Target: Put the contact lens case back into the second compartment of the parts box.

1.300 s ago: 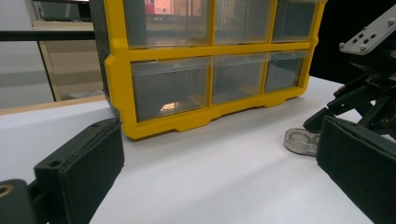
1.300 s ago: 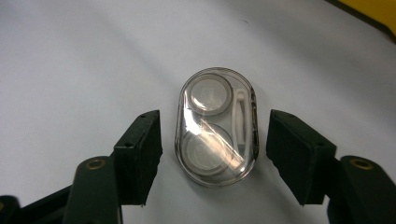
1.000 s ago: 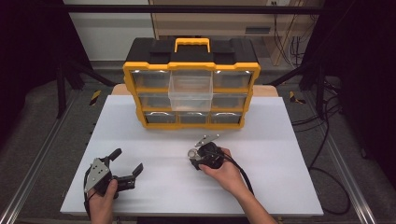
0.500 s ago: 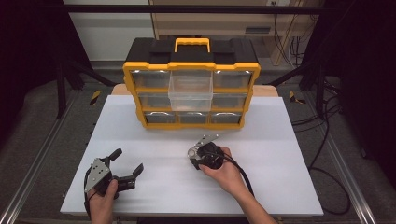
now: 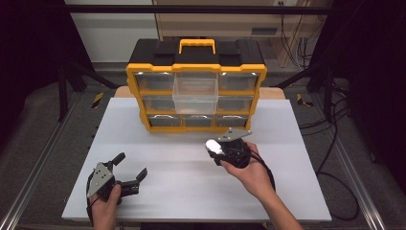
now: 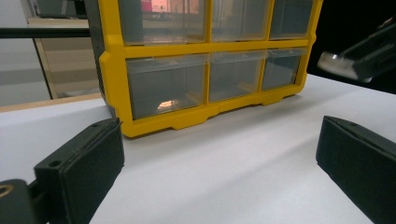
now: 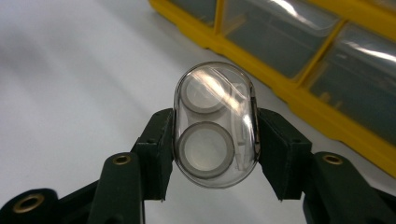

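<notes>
My right gripper (image 7: 215, 140) is shut on a small clear oval case (image 7: 215, 125) with two grey-rimmed round wells inside. In the high view the case (image 5: 210, 144) glints just in front of the yellow and black drawer organizer (image 5: 196, 62), held above the white table by the right gripper (image 5: 214, 147). The organizer's top middle clear drawer (image 5: 195, 93) is pulled out. My left gripper (image 5: 128, 168) rests near the table's front left with its jaws wide apart and nothing between them. In the left gripper view its pads (image 6: 84, 161) frame the organizer's lower drawers (image 6: 210, 81).
The white table (image 5: 287, 124) ends close behind the organizer. Cables (image 5: 335, 158) trail off the right side. Metal rails (image 5: 28, 182) run along both sides of the table, and dark stands flank the organizer.
My right gripper has shifted a little to the right and toward the organizer with the case still in it. The left gripper has stayed put.
</notes>
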A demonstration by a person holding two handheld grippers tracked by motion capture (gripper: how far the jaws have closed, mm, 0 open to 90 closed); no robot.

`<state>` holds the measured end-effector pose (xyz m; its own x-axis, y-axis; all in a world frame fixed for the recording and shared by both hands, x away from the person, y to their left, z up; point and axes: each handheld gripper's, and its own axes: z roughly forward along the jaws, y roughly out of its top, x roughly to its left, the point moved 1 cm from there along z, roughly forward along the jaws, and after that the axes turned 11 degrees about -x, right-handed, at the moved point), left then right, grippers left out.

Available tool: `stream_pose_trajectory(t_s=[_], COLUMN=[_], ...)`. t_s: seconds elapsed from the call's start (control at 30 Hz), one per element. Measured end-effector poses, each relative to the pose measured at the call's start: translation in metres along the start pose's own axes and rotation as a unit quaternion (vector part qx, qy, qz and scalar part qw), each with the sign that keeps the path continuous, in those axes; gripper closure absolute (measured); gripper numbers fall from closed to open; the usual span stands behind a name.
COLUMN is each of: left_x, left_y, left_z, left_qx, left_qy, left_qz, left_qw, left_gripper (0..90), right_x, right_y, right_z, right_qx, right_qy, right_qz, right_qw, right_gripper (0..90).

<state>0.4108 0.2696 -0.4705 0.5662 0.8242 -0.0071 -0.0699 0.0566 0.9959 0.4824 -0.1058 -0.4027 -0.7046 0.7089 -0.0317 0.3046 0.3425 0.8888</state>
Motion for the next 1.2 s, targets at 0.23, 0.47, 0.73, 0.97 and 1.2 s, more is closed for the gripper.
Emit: stream_pose_trajectory(t_s=[0.23, 0.47, 0.73, 0.97, 1.2], left_x=[0.000, 0.001, 0.000, 0.000, 0.000], left_y=[0.000, -0.001, -0.001, -0.001, 0.000], left_z=[-0.001, 0.000, -0.002, -0.002, -0.002], left_qx=[-0.001, 0.001, 0.000, 0.001, 0.001], left_qy=[0.001, 0.003, 0.004, 0.005, 0.006], left_qz=[-0.001, -0.002, -0.003, -0.002, 0.000], left_qw=[1.0000, 1.0000, 1.0000, 1.0000, 1.0000], left_gripper=[0.7, 0.7, 0.7, 0.7, 0.7], right_x=[-0.022, -0.037, -0.045, -0.051, -0.057], right_y=[0.013, 0.032, 0.059, 0.076, 0.090], right_z=[-0.029, -0.051, -0.077, -0.093, -0.102], right_qx=[-0.022, -0.046, -0.074, -0.091, -0.111], right_qy=[-0.019, -0.033, -0.047, -0.052, -0.055], right_qz=[0.020, 0.026, 0.024, 0.022, 0.031], right_qw=[0.9994, 0.9980, 0.9959, 0.9942, 0.9919], right_gripper=[49.1, 49.1, 49.1, 49.1, 49.1])
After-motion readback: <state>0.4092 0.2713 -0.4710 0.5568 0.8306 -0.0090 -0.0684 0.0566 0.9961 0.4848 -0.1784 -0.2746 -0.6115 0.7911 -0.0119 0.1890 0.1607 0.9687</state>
